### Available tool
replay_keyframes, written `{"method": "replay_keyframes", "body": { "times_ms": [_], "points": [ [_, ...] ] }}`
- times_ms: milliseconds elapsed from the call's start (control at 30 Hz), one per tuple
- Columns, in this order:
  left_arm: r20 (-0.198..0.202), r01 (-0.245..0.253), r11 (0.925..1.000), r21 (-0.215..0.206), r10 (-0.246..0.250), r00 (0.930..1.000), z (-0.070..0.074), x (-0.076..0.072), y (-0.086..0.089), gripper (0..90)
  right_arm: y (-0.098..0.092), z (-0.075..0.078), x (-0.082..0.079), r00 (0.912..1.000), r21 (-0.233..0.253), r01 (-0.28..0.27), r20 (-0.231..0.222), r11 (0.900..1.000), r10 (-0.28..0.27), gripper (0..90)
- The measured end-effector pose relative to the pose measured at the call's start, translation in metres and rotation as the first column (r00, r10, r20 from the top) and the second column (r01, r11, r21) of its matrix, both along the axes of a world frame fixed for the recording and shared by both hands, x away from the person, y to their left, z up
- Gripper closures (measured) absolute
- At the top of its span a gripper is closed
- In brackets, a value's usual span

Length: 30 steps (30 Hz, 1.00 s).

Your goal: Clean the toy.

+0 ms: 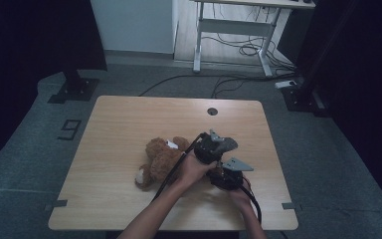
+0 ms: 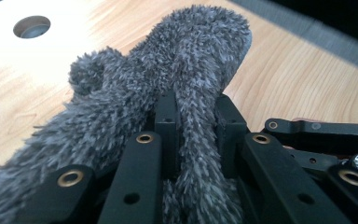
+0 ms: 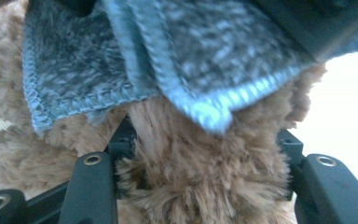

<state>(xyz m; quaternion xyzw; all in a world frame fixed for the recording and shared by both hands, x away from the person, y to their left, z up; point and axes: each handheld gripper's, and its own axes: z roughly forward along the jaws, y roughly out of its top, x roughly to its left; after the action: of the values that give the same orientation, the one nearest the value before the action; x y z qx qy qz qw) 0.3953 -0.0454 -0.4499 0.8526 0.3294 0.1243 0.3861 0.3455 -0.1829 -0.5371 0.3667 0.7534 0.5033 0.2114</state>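
Teddy bear (image 1: 160,162): brown, shaggy, lay at table (image 1: 124,124) centre, toward 6 o'clock.
Grey cloth (image 2: 177,74): fuzzy, stitched hem, draped on the bear's limb.
Left gripper (image 1: 214,147): at 3 o'clock of the bear; jaws nearly closed, pinching a fold of grey cloth.
Right gripper (image 1: 225,174): at 5 o'clock of the left one; jaws wide apart, clasping a thick brown limb.
High view: whole bear, both hands.
Left gripper view: cloth's pile, table hole (image 2: 31,26) at 11 o'clock.
Right gripper view: hem over fur.
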Motion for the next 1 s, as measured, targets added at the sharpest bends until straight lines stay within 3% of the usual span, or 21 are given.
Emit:
{"method": "replay_keyframes", "body": {
  "times_ms": [100,200,300,367,467,567,667,767,800,867,967,1000],
  "points": [
    [0.018,-0.01,0.9998,0.017,0.01,0.9998,0.004,-0.005,0.011,75.1,0.005,0.001,-0.002,0.9997,-0.035,0.004,0.023,0.999,-0.003,44.1],
    [0.027,-0.054,0.9981,0.031,0.053,0.9982,0.009,-0.004,0.029,75.0,0.005,0.001,-0.002,0.9997,-0.037,0.007,0.024,0.999,-0.007,44.2],
    [0.005,-0.112,0.9931,0.034,0.112,0.9937,0.006,0.002,0.055,75.2,0.004,0.001,-0.002,0.9997,-0.031,0.006,0.023,1.0,-0.005,44.2],
    [-0.013,-0.125,0.9904,0.06,0.126,0.992,-0.002,0.005,0.072,75.9,0.004,0.001,-0.001,0.9998,-0.027,0.006,0.021,1.0,-0.005,44.2],
    [-0.022,-0.121,0.9926,0.007,0.121,0.9923,-0.005,0.001,0.088,76.4,0.005,0.0,-0.001,0.9996,-0.026,0.003,0.028,1.0,-0.003,44.2],
    [-0.001,-0.121,0.9926,0.005,0.121,0.9926,0.0,-0.003,0.096,76.3,0.007,0.0,-0.002,0.9995,-0.028,0.005,0.031,1.0,-0.004,44.4],
    [0.003,-0.158,0.9874,-0.007,0.158,0.9874,0.007,-0.002,0.112,76.2,0.005,0.0,-0.002,0.9996,-0.021,0.004,0.027,1.0,-0.004,44.4],
    [0.015,-0.232,0.972,0.04,0.231,0.9728,0.007,0.003,0.139,76.2,0.004,-0.001,-0.001,0.9998,-0.011,0.005,0.021,1.0,-0.005,44.4],
    [-0.005,-0.248,0.9672,0.053,0.249,0.9685,0.003,0.005,0.151,76.1,0.004,-0.001,-0.001,0.9997,-0.009,0.006,0.023,1.0,-0.005,44.4],
    [-0.057,-0.29,0.9567,0.022,0.291,0.955,-0.006,0.008,0.176,76.1,0.004,-0.001,-0.001,0.9998,-0.005,0.005,0.022,1.0,-0.005,44.4],
    [-0.037,-0.355,0.9266,0.125,0.362,0.9316,-0.022,0.006,0.204,76.2,0.004,-0.001,-0.001,0.9998,-0.003,0.008,0.019,1.0,-0.008,44.4],
    [-0.058,-0.363,0.9202,0.146,0.374,0.9255,-0.028,0.006,0.213,76.1,0.004,-0.001,-0.001,0.9998,-0.003,0.009,0.019,1.0,-0.009,44.4]
  ]
}}
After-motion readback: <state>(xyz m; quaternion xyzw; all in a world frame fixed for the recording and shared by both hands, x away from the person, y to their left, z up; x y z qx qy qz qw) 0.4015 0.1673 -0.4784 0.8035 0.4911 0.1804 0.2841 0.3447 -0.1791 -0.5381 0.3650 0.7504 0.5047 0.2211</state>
